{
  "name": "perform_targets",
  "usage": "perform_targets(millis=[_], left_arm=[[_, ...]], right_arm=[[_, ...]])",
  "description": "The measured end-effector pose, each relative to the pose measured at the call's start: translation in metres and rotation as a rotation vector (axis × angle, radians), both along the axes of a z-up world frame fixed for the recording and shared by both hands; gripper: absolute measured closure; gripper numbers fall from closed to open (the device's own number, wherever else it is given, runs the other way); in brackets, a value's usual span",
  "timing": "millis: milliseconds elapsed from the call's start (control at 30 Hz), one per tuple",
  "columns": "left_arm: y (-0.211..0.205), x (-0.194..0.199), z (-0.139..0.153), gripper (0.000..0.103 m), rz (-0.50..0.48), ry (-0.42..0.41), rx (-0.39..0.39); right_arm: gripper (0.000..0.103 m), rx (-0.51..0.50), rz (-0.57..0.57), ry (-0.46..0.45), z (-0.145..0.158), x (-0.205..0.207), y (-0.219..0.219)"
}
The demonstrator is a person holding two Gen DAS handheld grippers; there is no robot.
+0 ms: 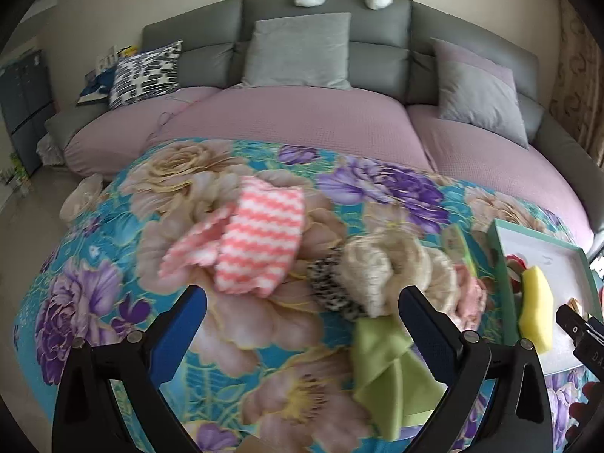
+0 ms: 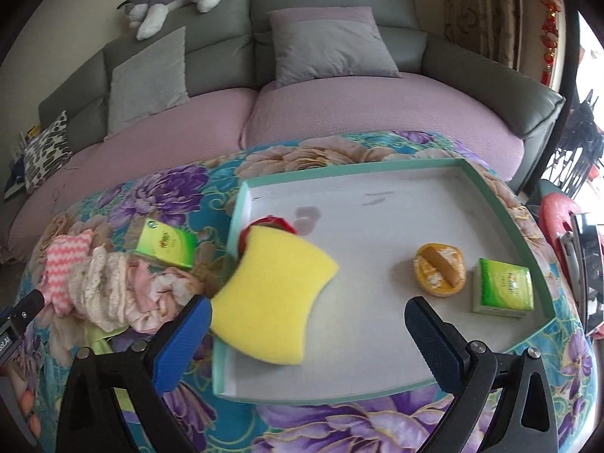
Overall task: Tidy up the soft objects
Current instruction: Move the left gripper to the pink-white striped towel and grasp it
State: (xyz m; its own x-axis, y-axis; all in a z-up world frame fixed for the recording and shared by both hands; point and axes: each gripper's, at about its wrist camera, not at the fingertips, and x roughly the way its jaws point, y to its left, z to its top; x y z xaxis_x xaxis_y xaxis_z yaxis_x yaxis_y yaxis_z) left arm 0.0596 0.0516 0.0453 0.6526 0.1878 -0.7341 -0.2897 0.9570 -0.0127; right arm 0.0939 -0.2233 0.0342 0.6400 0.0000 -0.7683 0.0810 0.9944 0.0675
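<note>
1. Ahead of the left gripper (image 1: 302, 324), in the left wrist view, a heap of soft things lies on the floral blanket (image 1: 113, 302). Its jaws stand wide apart and hold nothing.
2. Straight ahead and a little left of its midline lies the pink-and-white striped cloth (image 1: 260, 241), its long axis running up and away from the tongs. Just ahead of its right finger (image 1: 430, 332) sit the cream knitted piece (image 1: 381, 271) and a black-and-white speckled piece (image 1: 332, 294); the green cloth (image 1: 392, 370) lies partly under that finger.
3. Far to the right in this view stands the shallow mint-rimmed tray (image 1: 502, 264), with the yellow sponge (image 1: 536, 302) propped at its near wall.
4. Between and just beyond the right gripper's (image 2: 305, 332) fingers, in the right wrist view, the same tray (image 2: 339, 171) fills the foreground. These jaws are also spread and empty.
5. The yellow sponge (image 2: 275, 298) lies touching or nearly touching the left finger (image 2: 185, 339), tilted over the tray's left wall, long axis slanting from near-left to far-right. A red item (image 2: 275, 222) peeks out behind it.
6. Ahead and right rest an orange round object (image 2: 439, 273) and a green tissue pack (image 2: 502, 288); a second green pack (image 2: 166, 243) lies left, outside the tray, beside the heap.
7. Judged from this, the left gripper is nearer the remaining cloths, while the right is nearer the sponge.
</note>
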Motion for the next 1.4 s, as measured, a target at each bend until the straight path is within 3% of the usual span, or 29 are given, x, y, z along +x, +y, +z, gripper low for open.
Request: perform_targets(millis=[333,533,867,1233,1400], left_arm=[[0.052,-0.012,0.001,0.002,0.119,-0.039,-0.019],[0.065,-0.006,-0.011,0.002,0.117,-0.019,-0.033],[0.083,0.022,-0.021,0.001,0.116,-0.071,-0.044],[0.098,0.065,-0.062,0.002,0.114,0.044,-0.019],[0.103,0.079,-0.083,0.002,0.118,0.075,-0.060]], right_arm=[[0.000,-0.024,0.145,0.021,-0.010,0.008,0.072],[0.000,-0.015,0.185,0.025,-0.015,0.013,0.095],[0.000,-0.039,0.273,-0.005,-0.018,0.025,0.138],[0.000,-0.059,0.286,-0.001,-0.021,0.039,0.155],[0.000,-0.075,0.300,0.005,-0.024,0.043,0.161]])
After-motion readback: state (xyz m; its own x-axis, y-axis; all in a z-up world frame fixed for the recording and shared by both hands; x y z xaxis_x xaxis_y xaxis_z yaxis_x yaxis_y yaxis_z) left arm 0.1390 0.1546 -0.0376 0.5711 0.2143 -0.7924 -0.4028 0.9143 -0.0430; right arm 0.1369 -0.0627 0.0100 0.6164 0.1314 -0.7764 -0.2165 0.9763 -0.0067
